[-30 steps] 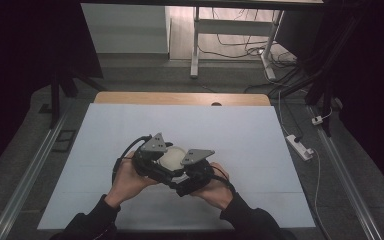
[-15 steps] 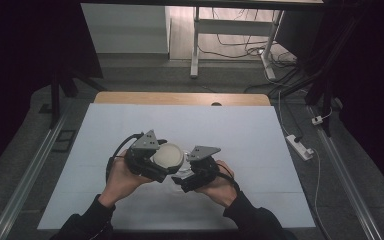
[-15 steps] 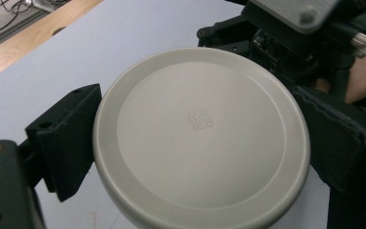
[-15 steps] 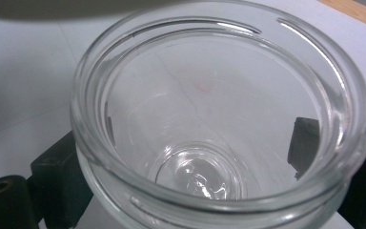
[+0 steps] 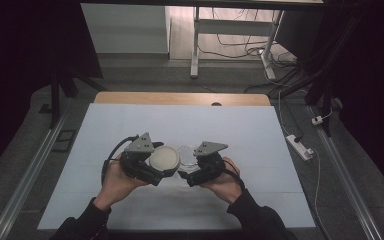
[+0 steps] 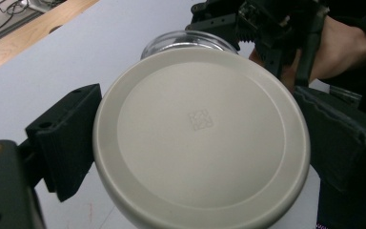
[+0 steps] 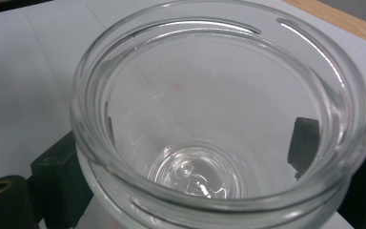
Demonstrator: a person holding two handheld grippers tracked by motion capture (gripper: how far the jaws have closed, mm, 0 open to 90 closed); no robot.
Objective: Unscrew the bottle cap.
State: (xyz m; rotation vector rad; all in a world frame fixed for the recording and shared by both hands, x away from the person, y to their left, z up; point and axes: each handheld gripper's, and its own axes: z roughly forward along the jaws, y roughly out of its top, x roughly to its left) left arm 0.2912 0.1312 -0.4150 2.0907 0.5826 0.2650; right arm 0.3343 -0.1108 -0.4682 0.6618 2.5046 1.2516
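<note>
The left gripper (image 5: pixel 155 167) was clamped on a round, off-white plastic lid (image 6: pixel 201 138), its two black jaws pressing the lid's rim from opposite sides, with the flat top of the lid facing that gripper's camera. The right gripper (image 5: pixel 192 167) was closed around a clear, empty glass jar (image 7: pixel 219 124), its jaws showing dark through the glass on either side of the wall just under the threaded mouth. From the high view the lid (image 5: pixel 164 158) sat just left of the jar (image 5: pixel 187 152), and both were held near the middle front of the pale blue-white table cover (image 5: pixel 260 135). Half a second before, the two grippers had been pressed close together with lid and jar meeting; a second before, closer still. Now the hands had drawn apart, and the lid stood clear of the jar's open mouth. I judged that the lid had come free of the threads and the unscrewing was done, or nearly so. What remained was probably to carry the lid off to one side and set both pieces down on the cover without knocking the glass.
</note>
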